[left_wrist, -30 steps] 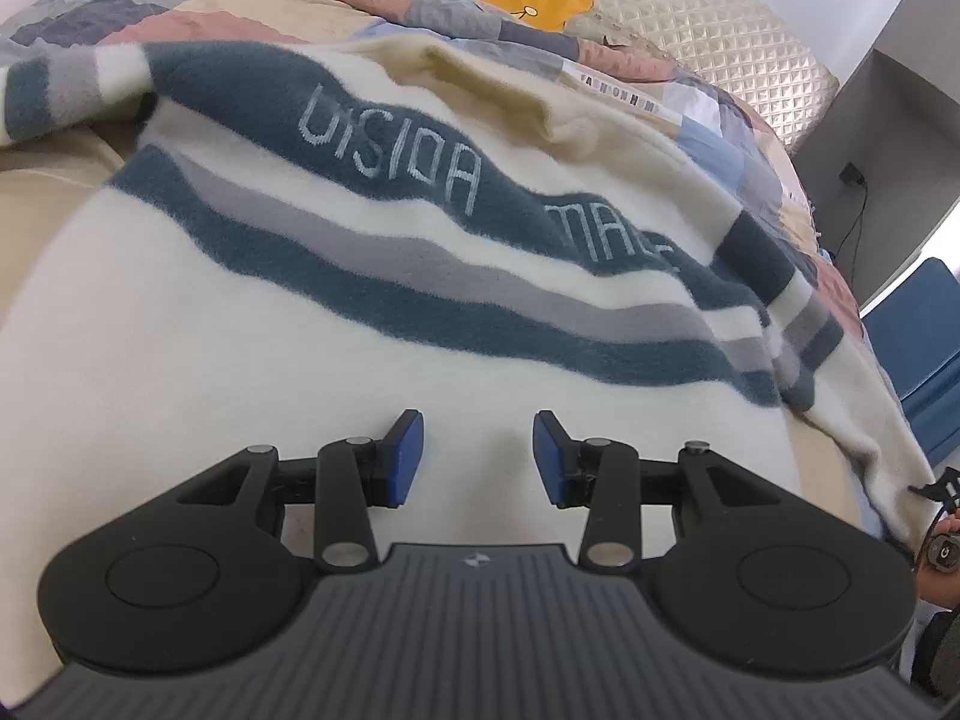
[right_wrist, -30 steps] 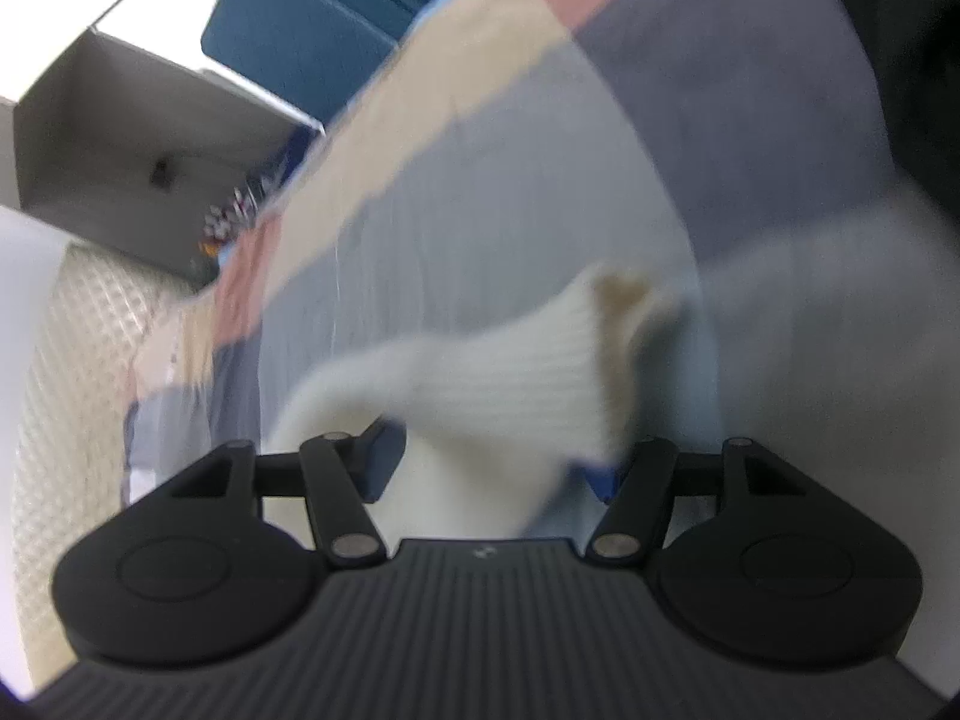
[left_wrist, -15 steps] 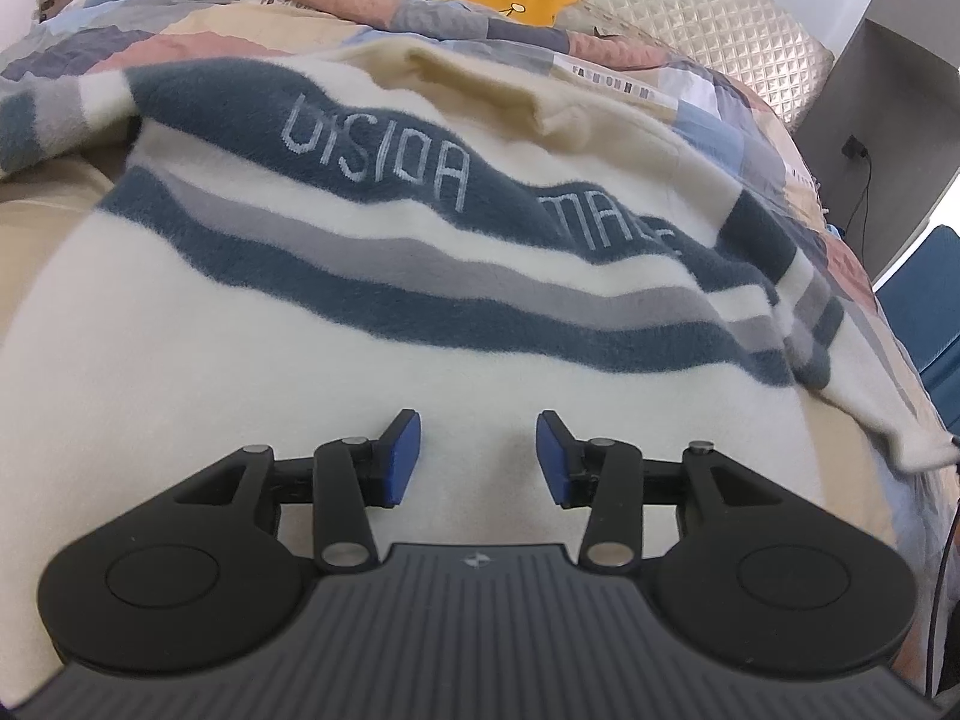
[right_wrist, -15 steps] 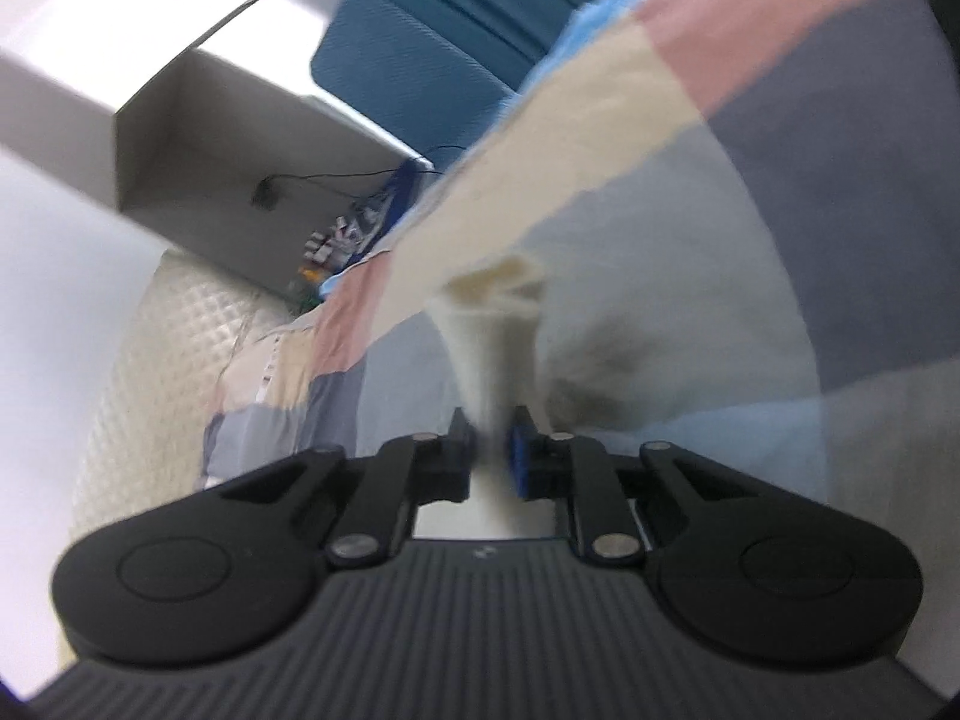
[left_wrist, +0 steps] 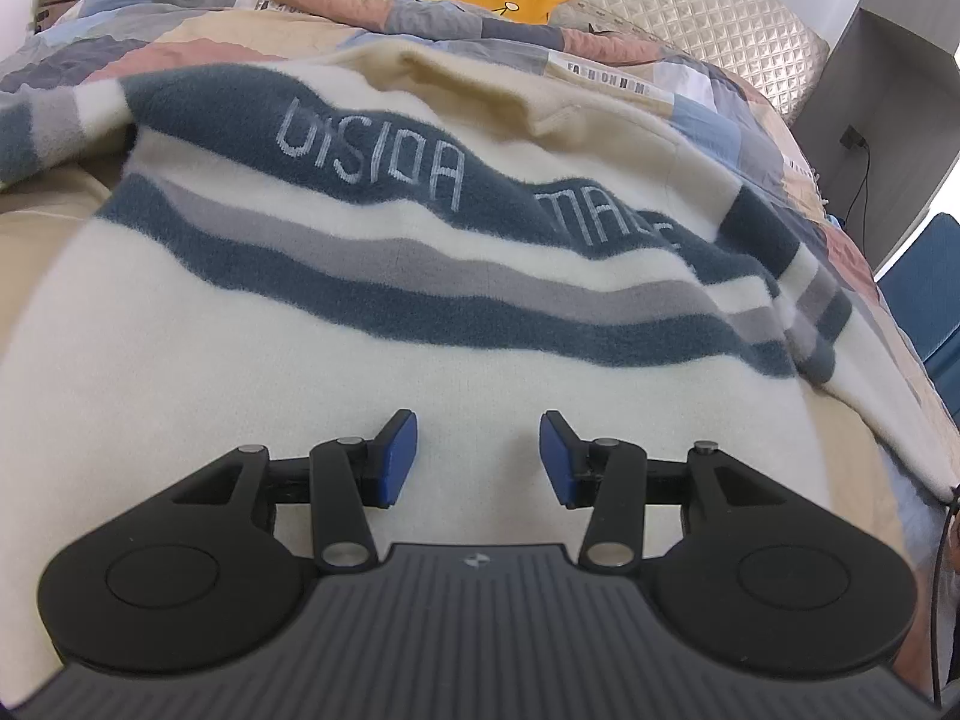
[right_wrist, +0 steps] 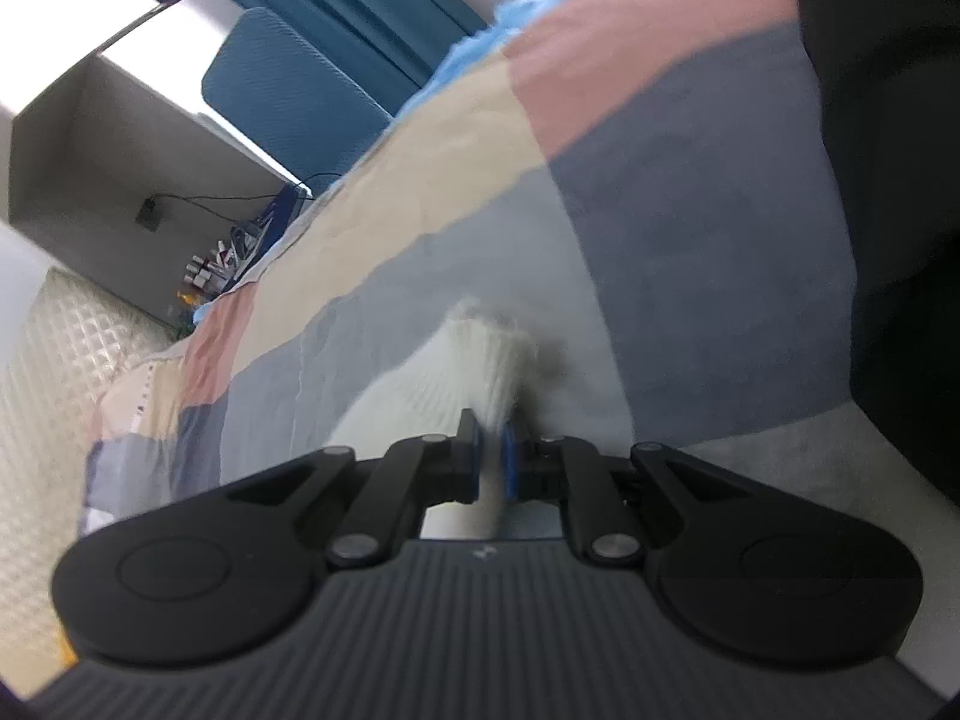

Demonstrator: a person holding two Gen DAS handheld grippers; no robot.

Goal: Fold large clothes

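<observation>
Over fuzzy striped sweater [left_wrist: 252,372], left tongs [left_wrist: 478,459] gape; right tongs [right_wrist: 492,459] pinch ribbed cuff [right_wrist: 474,360].

right tool [right_wrist: 491,456] | clamped on cream cuff [right_wrist: 474,360] (ribbed) | above patchwork quilt [right_wrist: 690,276]

The left gripper [left_wrist: 478,459] is a matte black plastic tool with a ribbed dark grey housing bearing a small round emblem at its front edge. Two rounded black lobes, each with a shallow circular recess, flank it. Jointed black link arms with silver pivot pins and screw heads reach forward to two fingers [left_wrist: 399,457] faced with blue rectangular pads. The right gripper [right_wrist: 491,456] has the same build: ribbed grey housing, black lobes, silver pins, and blue-padded fingers [right_wrist: 510,461] on black carriers.
</observation>
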